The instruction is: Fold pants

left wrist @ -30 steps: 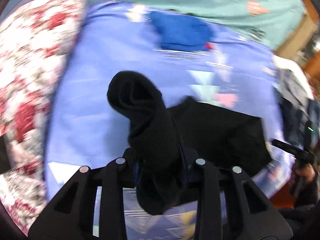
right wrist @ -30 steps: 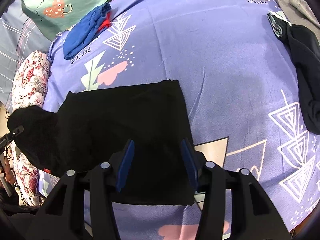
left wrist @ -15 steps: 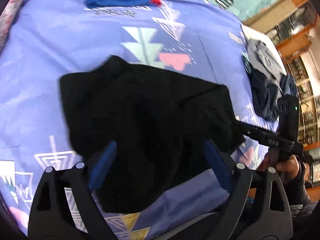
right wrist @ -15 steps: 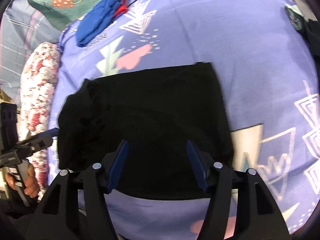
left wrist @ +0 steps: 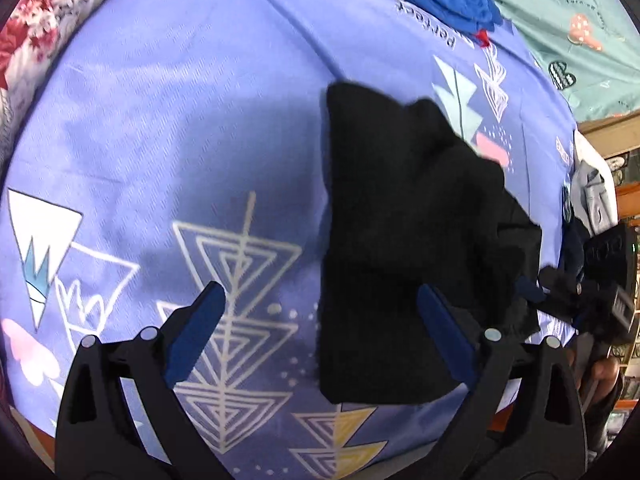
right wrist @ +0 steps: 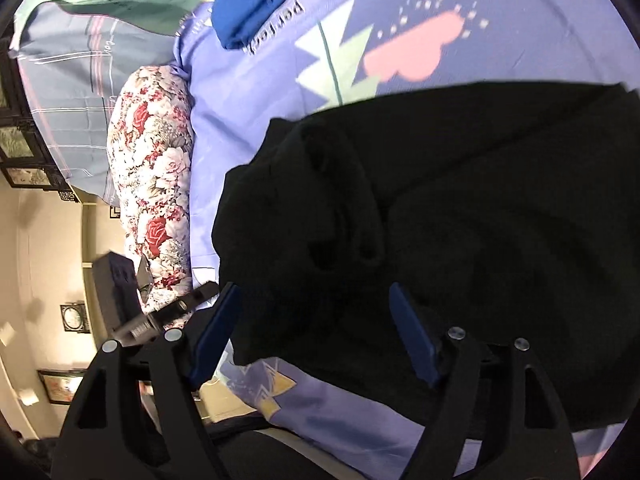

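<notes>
We have the bed (left wrist: 168,128) spread beneath both claws. The black pants (left wrist: 408,240) lie folded ahead, slightly rumpled. Both left claw (left wrist: 320,332) and right claw (right wrist: 316,328), just opened wide, empty, should smooth that lumpy edge.

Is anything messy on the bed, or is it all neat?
The black pants look a bit messy: the end nearest the flowery pillow is bunched into lumpy wrinkles rather than lying flat, so the fold is uneven. Both tongs, left and right, are open and holding nothing.
</notes>
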Demonstrator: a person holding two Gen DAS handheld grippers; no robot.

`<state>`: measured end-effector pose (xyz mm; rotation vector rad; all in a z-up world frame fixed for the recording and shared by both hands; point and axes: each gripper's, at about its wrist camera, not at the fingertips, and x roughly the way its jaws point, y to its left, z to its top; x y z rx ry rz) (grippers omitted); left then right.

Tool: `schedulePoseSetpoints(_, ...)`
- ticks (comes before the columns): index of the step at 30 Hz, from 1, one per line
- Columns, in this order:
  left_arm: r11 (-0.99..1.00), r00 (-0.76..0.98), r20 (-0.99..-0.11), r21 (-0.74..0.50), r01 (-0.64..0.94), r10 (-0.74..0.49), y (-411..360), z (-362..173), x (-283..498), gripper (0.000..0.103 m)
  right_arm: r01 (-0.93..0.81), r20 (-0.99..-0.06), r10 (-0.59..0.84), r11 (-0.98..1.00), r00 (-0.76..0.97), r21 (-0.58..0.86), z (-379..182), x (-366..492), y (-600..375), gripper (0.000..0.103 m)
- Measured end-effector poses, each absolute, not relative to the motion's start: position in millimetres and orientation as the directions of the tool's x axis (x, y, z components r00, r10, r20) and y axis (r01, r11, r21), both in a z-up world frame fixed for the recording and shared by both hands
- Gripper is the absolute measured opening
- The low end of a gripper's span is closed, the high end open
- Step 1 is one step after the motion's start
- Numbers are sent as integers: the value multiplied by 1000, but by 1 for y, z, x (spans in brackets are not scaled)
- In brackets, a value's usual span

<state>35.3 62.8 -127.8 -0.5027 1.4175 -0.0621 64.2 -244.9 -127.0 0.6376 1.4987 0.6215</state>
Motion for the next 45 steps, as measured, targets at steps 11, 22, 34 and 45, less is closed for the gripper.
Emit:
schedulePoseSetpoints(11,885,139,-922,-387,-260,-362,53,-147,36,99,35,-734,677,736,-51,676,-145,83,-215,73)
schedulePoseSetpoints(22,877,223,-897,-427,-219,-382,65,-108,50,99,-266,-587,803,591,104,762,-31,66,-225,16)
schedulePoseSetpoints(34,897,111,-906,-421,-132,-409,11,-130,63,99,135,-781,585,774,219,618,-123,19,-396,16)
schedulePoseSetpoints(45,907,141,-909,-408,-103,-392,5,-120,71,99,-2,-682,642,729,352,685,-63,3,-424,15)
